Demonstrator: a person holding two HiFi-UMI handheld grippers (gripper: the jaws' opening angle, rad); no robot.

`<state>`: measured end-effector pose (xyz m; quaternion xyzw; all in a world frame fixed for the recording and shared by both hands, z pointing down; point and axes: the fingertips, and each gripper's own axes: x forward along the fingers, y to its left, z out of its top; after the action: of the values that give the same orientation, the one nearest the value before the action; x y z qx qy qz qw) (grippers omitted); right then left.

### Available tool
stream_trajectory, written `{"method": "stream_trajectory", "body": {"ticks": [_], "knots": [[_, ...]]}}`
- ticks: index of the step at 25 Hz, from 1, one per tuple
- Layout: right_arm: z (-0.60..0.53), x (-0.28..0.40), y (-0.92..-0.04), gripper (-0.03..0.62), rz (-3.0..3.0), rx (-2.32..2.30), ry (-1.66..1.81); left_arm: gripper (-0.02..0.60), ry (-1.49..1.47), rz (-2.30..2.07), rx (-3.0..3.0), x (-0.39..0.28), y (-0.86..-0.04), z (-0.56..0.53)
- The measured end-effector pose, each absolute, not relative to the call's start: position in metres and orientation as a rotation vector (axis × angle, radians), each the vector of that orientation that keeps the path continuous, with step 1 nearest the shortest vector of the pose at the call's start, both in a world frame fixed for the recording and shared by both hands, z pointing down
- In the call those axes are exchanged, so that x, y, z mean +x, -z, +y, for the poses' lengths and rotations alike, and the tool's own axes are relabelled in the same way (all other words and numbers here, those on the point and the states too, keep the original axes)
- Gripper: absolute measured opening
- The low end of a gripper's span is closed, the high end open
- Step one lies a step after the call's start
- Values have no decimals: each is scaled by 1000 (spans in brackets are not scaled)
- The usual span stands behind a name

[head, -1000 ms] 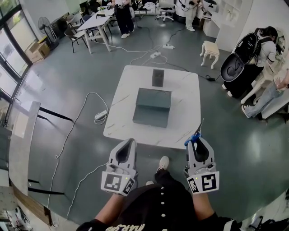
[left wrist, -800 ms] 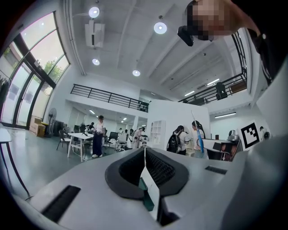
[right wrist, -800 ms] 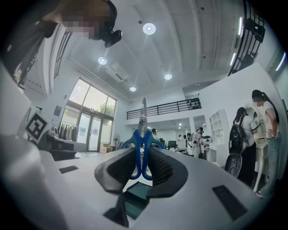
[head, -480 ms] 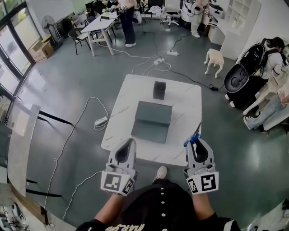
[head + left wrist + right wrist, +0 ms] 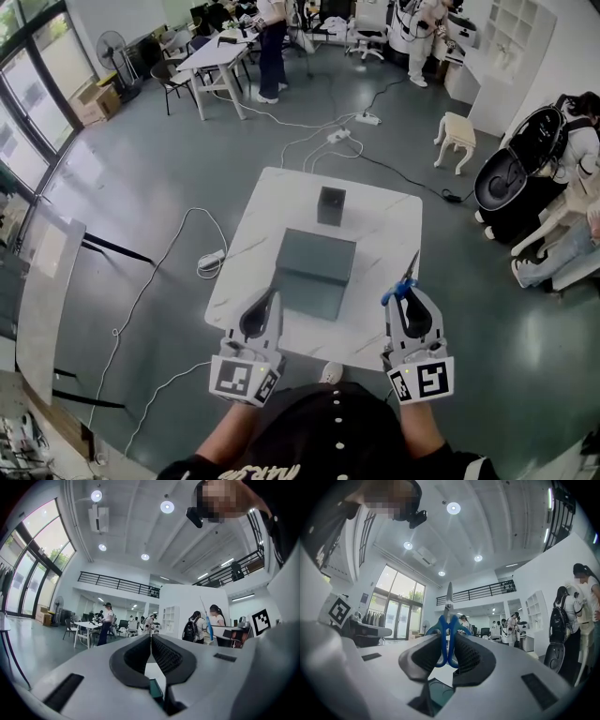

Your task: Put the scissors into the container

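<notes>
Carry phase: scissors [image 5: 446, 637] in R gripper [image 5: 406, 296], container [image 5: 331, 205] not reached yet.
You hold the scissors by the blue handle loops. The R fingers [image 5: 471, 656] are clamped on them from both sides and the blades stick out fwd past the tips, prob. so the pointed end enters the container first and the grip stays clear of its rim. L gripper [image 5: 266, 300] has its fingers pressed together w/ nothing btw them. It hangs at the near edge of the white surface [image 5: 389, 234], likely idle and out of the R side's path. The small dark container stands upright at the far end of the surface, well apart from the scissors. A larger grey box [image 5: 316, 270] sits btw you and it, so I judge you'll need to carry over or round that box. Can't tell if the container's top is open.
</notes>
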<state>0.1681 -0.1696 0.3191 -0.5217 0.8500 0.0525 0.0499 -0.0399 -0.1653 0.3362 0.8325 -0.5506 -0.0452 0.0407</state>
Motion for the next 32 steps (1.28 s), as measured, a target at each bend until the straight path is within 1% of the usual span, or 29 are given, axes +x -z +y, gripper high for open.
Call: {"method": "stream_trajectory", "body": {"ticks": [12,26,32], "knots": [[-207,170,-322,98,2638,-1566,-133,35,133,-1726,2482,-45,-342,-195],[-243,141,-345,98,2710,-1600,-102,34,91,-1646,2489,-64,-356,-237],[-257,112,-368,98,2840,-1559,-115,35,67,-1620,2454,-81,-373,-243]]}}
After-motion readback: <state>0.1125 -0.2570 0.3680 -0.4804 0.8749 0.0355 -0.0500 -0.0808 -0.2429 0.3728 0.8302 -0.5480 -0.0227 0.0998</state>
